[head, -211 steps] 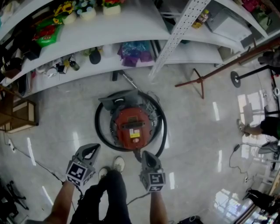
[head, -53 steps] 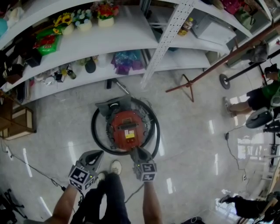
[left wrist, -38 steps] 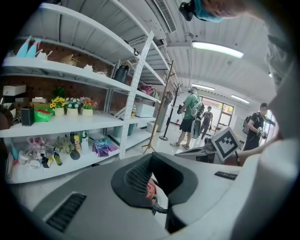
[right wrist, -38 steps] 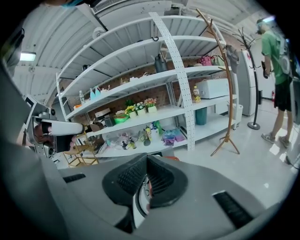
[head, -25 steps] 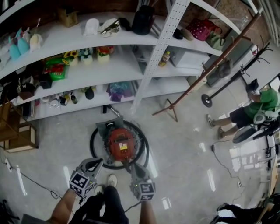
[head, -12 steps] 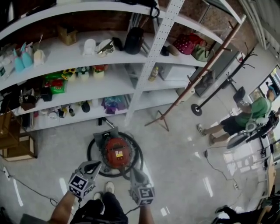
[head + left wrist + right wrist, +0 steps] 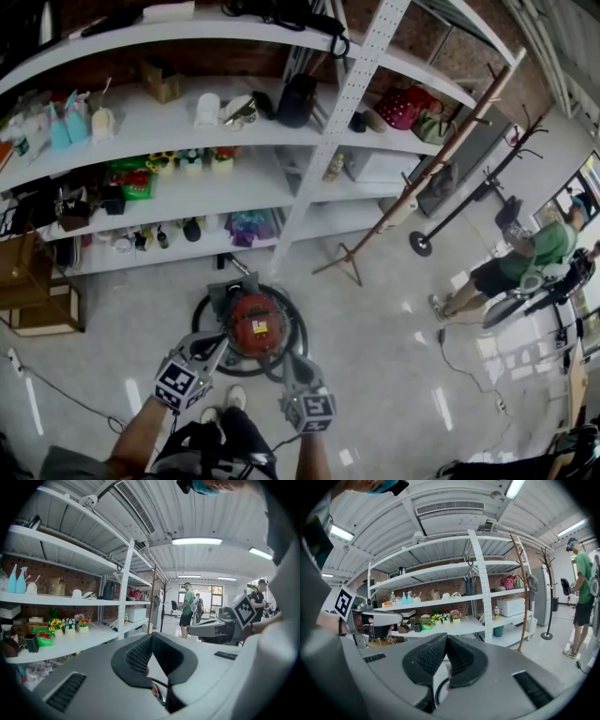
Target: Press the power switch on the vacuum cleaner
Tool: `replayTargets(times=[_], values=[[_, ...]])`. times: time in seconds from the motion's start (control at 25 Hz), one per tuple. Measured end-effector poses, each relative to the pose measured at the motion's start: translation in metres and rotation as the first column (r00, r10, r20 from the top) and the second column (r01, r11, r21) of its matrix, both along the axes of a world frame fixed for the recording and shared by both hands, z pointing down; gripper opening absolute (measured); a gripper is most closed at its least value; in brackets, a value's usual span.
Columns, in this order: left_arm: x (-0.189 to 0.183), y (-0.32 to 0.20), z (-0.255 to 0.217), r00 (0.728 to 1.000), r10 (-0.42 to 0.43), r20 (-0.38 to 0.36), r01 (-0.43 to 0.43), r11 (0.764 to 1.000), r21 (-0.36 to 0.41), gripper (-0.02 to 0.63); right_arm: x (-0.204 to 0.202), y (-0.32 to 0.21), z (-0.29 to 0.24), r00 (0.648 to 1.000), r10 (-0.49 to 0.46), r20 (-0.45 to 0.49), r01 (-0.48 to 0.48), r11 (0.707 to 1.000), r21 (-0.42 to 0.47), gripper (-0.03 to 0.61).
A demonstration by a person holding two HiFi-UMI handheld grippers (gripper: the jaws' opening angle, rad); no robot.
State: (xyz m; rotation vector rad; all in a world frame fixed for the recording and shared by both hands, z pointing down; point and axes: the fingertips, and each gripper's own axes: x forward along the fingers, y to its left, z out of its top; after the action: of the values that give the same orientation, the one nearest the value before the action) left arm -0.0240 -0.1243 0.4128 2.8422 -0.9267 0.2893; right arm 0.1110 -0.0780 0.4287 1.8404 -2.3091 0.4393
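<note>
The red vacuum cleaner [image 7: 255,324] is seen standing on the glossy floor [image 7: 375,319] just in front of the white shelving [image 7: 258,183], ringed by its coiled black hose [image 7: 300,333]. The power switch cannot be made out. The left gripper [image 7: 208,343] is held over the near left edge of the vacuum cleaner, and the right gripper [image 7: 289,362] over the near right part of the hose; contact cannot be judged from the head view. In each gripper view the two jaws are seen closed tip to tip, with nothing gripped between them. A shoe [image 7: 234,397] is noted on the floor between the grippers. A person in a green shirt [image 7: 542,246] stands well apart, at the right.
</note>
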Motion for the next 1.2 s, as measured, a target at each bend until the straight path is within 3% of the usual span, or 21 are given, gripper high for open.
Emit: replayTargets(times=[0.6,1.0,1.2], values=[[-0.046,0.023,-0.062,0.999,-0.031,-0.033,0.035,0.994,0.099,0.008,-0.017,0.042,-0.065,0.999,0.026,-0.045,-0.022,0.996,0.088,0.012],[-0.085,0.061,-0.093,0.998,-0.011,-0.07,0.023,0.986,0.167,0.008,-0.03,0.096,-0.099,0.993,0.085,-0.083,-0.069,0.981,0.183,0.012],[-0.097,0.072,-0.096,0.998,-0.015,-0.068,0.027,0.983,0.184,0.008,-0.03,0.12,-0.102,0.989,0.12,-0.086,-0.102,0.977,0.186,0.012]])
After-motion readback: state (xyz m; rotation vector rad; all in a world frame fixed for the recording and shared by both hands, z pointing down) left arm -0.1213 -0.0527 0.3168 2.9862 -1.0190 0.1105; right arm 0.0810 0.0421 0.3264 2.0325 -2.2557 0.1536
